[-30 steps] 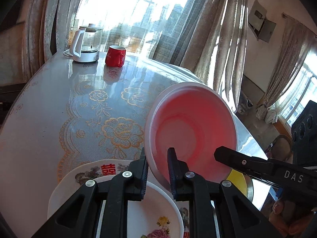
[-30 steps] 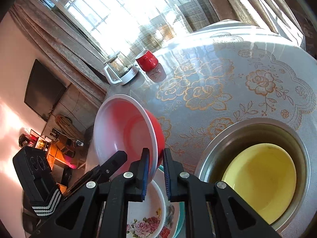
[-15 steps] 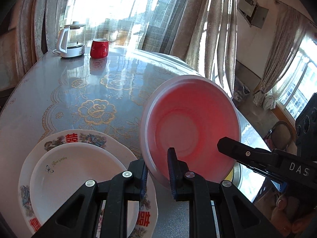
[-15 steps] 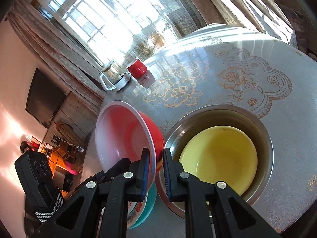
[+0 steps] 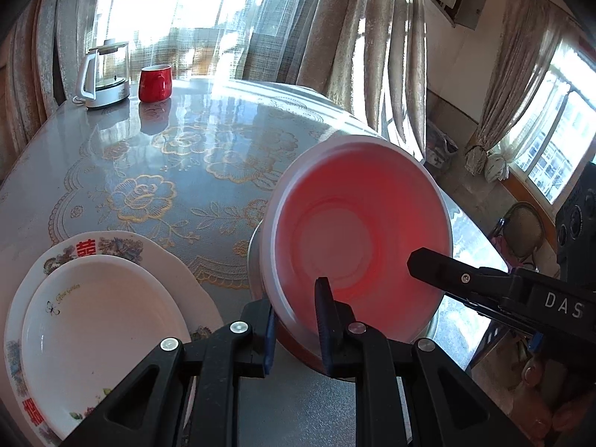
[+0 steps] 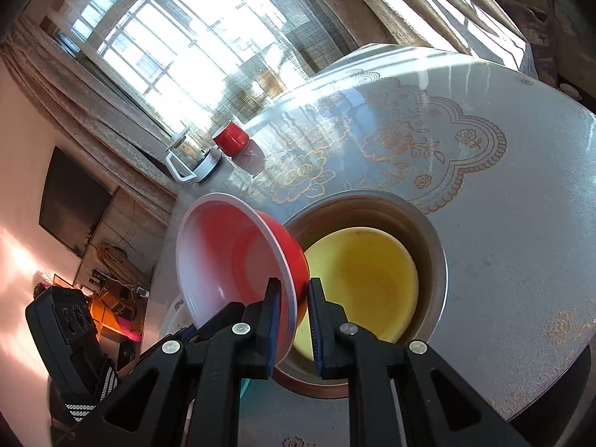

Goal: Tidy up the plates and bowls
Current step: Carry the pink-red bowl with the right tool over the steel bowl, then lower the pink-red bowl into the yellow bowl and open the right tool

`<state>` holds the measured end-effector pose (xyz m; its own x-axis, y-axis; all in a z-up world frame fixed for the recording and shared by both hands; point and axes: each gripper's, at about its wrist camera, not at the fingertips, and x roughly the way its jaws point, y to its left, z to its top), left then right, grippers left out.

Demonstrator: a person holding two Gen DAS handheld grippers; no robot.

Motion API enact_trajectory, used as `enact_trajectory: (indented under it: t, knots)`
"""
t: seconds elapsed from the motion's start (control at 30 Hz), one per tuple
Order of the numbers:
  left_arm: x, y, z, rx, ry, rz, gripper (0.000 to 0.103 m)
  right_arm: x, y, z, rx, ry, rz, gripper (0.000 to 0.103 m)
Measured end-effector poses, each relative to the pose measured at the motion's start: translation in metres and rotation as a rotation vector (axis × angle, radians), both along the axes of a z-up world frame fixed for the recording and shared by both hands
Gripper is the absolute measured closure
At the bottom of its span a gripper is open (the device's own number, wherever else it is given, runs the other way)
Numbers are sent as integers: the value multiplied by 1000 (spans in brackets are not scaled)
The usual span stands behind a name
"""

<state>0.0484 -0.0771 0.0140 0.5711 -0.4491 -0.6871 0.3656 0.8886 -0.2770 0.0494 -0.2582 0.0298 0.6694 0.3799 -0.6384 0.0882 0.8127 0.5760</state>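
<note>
yellow bowl [image 6: 367,283] shows only rightward; both jaws clamp the red bowl [image 5: 357,238].

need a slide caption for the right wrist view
Right claw clamps the rim of a tilted red bowl above a yellow bowl nested in a steel basin.

Your round table [image 5: 208,171] wears a glossy cover patterned with gold roses; at upper left stand a glass kettle [image 5: 106,74] and a red mug [image 5: 155,82]; lower left lies a floral plate [image 5: 123,249]; a steel basin [image 6: 432,246] sits near the front edge.
</note>
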Motion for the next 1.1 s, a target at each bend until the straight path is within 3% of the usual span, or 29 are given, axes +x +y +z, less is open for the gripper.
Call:
enact_trajectory:
  t: [0.4, 0.67, 0.8, 1.1]
  knots:
    - [6, -21, -16, 15, 50, -35, 84, -4, -19, -11, 20, 35, -54, 87]
    - [7, -26, -20, 20, 35, -34, 84, -5, -28, -25, 40, 82, -76, 87]
    - [8, -22, -20, 18, 30, -17, 77, -6, -33, -31, 44, 105, -95, 87]
    - [5, -26, -22, 58, 5, -27, 77, -6, -34, -33, 28, 122, -109, 86]
